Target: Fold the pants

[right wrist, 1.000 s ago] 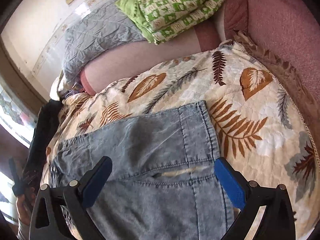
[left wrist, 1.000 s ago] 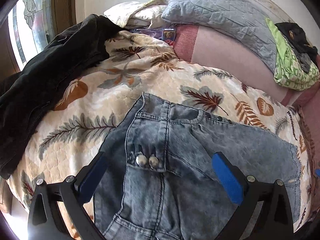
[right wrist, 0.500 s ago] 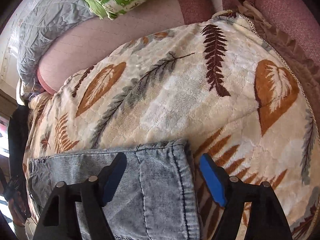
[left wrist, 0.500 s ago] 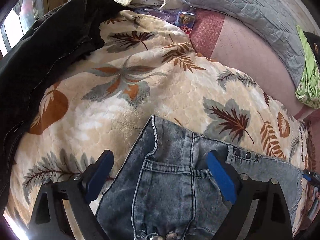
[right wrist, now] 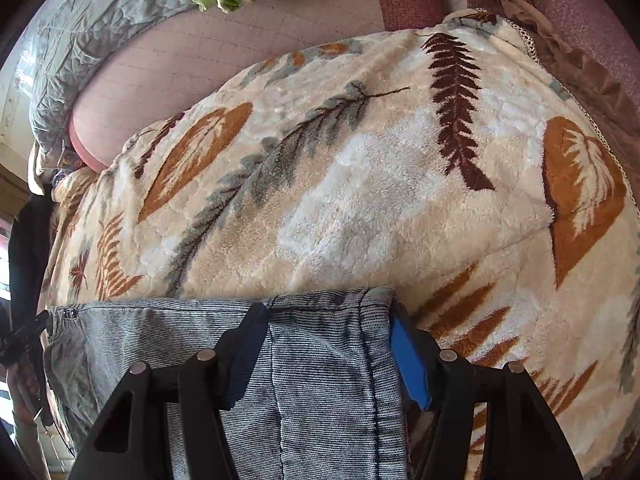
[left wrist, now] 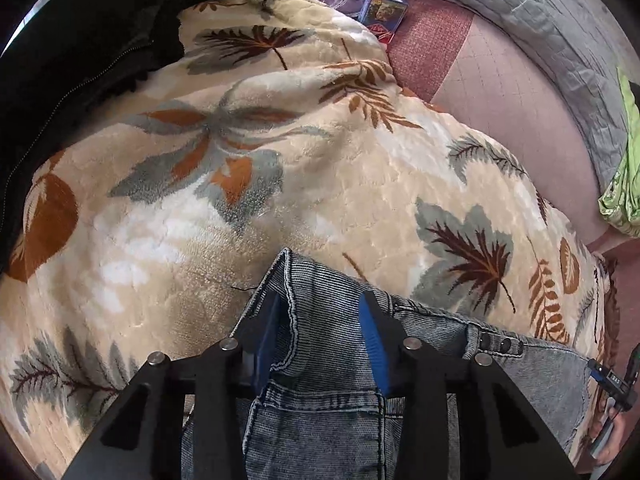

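Across the bed, a plush leaf-print blanket (left wrist: 280, 184) covers most of the surface, with a dark jacket (left wrist: 80, 40) heaped along its left edge and a grey quilt (right wrist: 92, 20) bunched at the far edge. On the near part of that blanket lie the pants (right wrist: 320, 380), pale washed denim, waistband toward the far side.

Now the grab! The left gripper (left wrist: 320, 336) straddles the left corner of the waistband, jaws closing, denim bunched between the blue pads. The right gripper (right wrist: 328, 352) brackets the right corner, jaws closing too and less than fully wide, one pad on the cloth and the other right at the side seam.

My read: both corners need a full-thickness pinch, every layer taken, blanket pile left out. Then lift evenly, hands level, so the band stays taut and the fold lands square.
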Demonstrator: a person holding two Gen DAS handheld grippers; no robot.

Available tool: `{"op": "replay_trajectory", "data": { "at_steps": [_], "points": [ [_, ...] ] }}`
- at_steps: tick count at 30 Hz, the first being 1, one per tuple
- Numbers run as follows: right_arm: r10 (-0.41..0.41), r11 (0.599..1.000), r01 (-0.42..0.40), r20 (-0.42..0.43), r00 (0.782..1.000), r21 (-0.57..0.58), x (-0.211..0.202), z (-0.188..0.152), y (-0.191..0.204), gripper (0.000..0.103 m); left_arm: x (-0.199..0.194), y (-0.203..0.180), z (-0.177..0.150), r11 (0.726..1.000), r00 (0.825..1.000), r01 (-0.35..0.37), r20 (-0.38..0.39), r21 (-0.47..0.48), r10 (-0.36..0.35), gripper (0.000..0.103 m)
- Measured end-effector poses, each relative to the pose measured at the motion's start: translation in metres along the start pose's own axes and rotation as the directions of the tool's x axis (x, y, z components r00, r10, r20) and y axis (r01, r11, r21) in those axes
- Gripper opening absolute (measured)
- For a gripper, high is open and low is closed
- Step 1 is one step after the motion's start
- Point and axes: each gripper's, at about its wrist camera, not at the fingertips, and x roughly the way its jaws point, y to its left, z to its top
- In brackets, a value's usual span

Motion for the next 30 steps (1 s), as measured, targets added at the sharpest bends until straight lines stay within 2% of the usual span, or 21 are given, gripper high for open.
{"op": "replay_trajectory", "data": {
  "at_steps": [2, 3, 4, 5, 7, 8, 9, 14, 20, 25, 30],
  "points": [
    [-0.004, 1.000, 0.004, -0.004, 1.000, -0.006, 0.003, 0.001, 0.002, 0.064, 0.005, -0.001, 0.002, 1.000, 1.000, -0.001, 0.000, 0.002, 0.001, 0.040],
    [-0.007, 1.000, 0.007, -0.006, 1.000, -0.010, 0.003, 0.001, 0.002, 0.064, 0.006, -0.003, 0.003, 1.000, 1.000, -0.009, 0.005, 0.017, 0.009, 0.030],
    [-0.014, 1.000, 0.014, -0.007, 1.000, -0.017, 0.003, 0.002, 0.003, 0.060, 0.008, -0.007, 0.004, 0.999, 1.000, -0.027, 0.007, 0.038, 0.027, 0.004],
    [-0.026, 0.999, 0.025, -0.006, 1.000, -0.025, 0.003, 0.003, 0.004, 0.055, 0.010, -0.012, 0.004, 0.997, 0.999, -0.054, 0.002, 0.063, 0.054, 0.003],
    [-0.030, 0.999, 0.029, -0.004, 1.000, -0.021, 0.001, 0.004, 0.002, 0.032, 0.011, -0.022, 0.003, 0.990, 0.996, -0.091, 0.016, 0.112, 0.090, 0.002],
    [-0.007, 1.000, 0.007, -0.007, 1.000, -0.012, -0.001, 0.004, 0.000, 0.027, 0.009, -0.026, 0.002, 0.987, 0.995, -0.100, 0.025, 0.128, 0.098, 0.002],
    [0.003, 1.000, -0.003, -0.007, 1.000, -0.013, -0.003, 0.004, -0.001, 0.018, 0.006, -0.028, 0.002, 0.985, 0.994, -0.106, 0.037, 0.135, 0.102, 0.002],
    [-0.014, 0.999, 0.016, 0.049, 0.999, -0.035, -0.023, 0.002, 0.009, 0.017, -0.027, -0.033, 0.003, 0.986, 0.989, -0.096, 0.122, 0.134, 0.079, 0.002],
    [0.020, 0.998, -0.011, 0.161, 0.987, -0.056, -0.074, -0.009, 0.019, 0.017, -0.091, -0.029, -0.011, 0.990, 0.972, -0.021, 0.236, 0.140, -0.013, 0.002],
    [0.061, 0.994, -0.033, 0.275, 0.960, -0.106, -0.140, -0.042, 0.030, 0.017, -0.162, -0.021, -0.047, 0.985, 0.934, 0.056, 0.340, 0.165, -0.110, 0.002],
    [0.134, 0.983, -0.076, 0.365, 0.922, -0.169, -0.203, -0.108, 0.023, 0.017, -0.221, 0.011, -0.118, 0.963, 0.892, 0.144, 0.391, 0.228, -0.226, 0.002]
  ]
}}
